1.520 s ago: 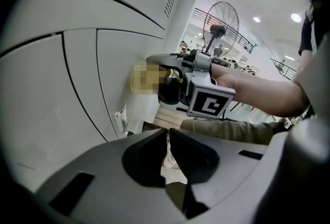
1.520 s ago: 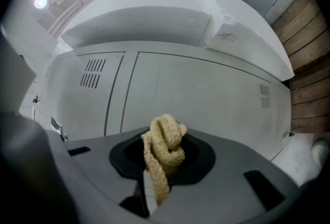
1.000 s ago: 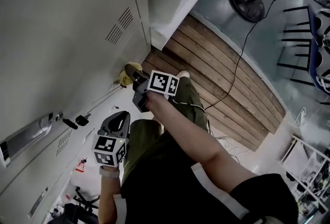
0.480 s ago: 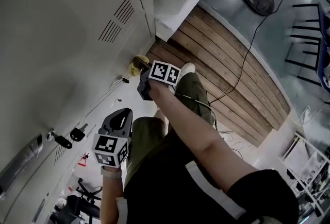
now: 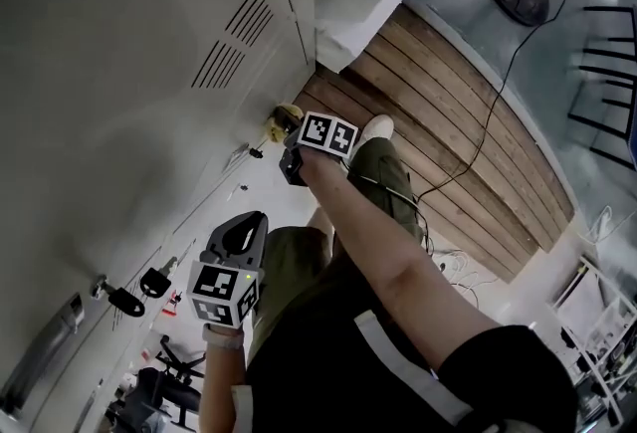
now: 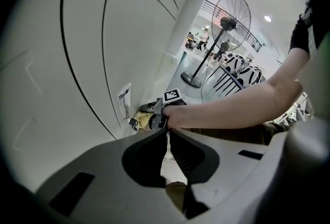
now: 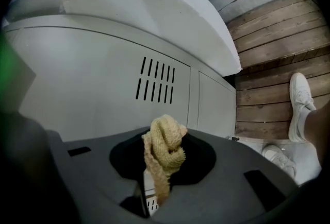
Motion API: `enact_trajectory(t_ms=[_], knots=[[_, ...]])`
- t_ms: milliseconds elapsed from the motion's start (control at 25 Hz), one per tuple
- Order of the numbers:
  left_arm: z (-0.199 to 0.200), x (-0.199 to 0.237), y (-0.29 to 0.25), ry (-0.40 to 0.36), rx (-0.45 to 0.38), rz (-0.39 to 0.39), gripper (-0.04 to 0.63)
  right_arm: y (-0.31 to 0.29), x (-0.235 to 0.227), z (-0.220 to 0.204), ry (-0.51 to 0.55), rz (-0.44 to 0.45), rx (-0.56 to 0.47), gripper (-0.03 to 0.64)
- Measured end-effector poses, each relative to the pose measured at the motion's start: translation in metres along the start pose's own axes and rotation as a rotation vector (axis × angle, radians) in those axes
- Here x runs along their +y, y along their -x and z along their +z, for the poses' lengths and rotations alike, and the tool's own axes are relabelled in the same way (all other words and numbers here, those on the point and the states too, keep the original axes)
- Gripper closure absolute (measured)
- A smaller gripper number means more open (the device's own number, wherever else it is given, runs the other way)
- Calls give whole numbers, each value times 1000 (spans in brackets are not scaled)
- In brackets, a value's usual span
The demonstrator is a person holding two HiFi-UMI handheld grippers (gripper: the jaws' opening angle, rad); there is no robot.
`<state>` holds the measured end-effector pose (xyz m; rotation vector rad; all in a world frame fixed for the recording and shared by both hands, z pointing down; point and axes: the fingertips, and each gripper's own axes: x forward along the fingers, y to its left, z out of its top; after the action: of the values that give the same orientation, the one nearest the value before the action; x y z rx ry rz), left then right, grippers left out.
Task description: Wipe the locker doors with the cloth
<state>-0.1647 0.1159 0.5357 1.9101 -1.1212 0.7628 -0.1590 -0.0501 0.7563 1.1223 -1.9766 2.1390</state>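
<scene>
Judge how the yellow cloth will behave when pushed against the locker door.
Probably floppy: the cloth bunches and hangs from the right gripper. Its open knit suggests it is light and would flatten against the locker door.

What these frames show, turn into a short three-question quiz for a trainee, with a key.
1. Pick one: the right hand-held gripper holds
A. a yellow cloth
B. a spray bottle
C. nothing
2. True or false: the left hand-held gripper also grips the cloth.
3. Fill in: the floor beside the lockers is made of ____ planks.

Key: 1 A. 2 false: its jaws are together with nothing between them. 3 wooden.
</scene>
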Motion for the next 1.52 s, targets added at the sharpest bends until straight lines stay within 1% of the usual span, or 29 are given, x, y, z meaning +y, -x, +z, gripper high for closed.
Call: enact_trajectory(t_ms=[360,760,960,1360,1520], knots=[[-11,2,-3,-5,17,-11,569,-10,-10,-22,26,-18,48,539],[-11,5,2,-14,7,-17,569,-6,3,-46,-32,2,61,541],[-8,-1,4,-26,0,-27,569,4,20,-46,-61,34,43,541],[2,-15,12,-48,-40,-36,569,33,66,-32,-9,106,13,541],[2,-20,16,-55,-49,-37,569,47,90,-24,8,152,-14,541]])
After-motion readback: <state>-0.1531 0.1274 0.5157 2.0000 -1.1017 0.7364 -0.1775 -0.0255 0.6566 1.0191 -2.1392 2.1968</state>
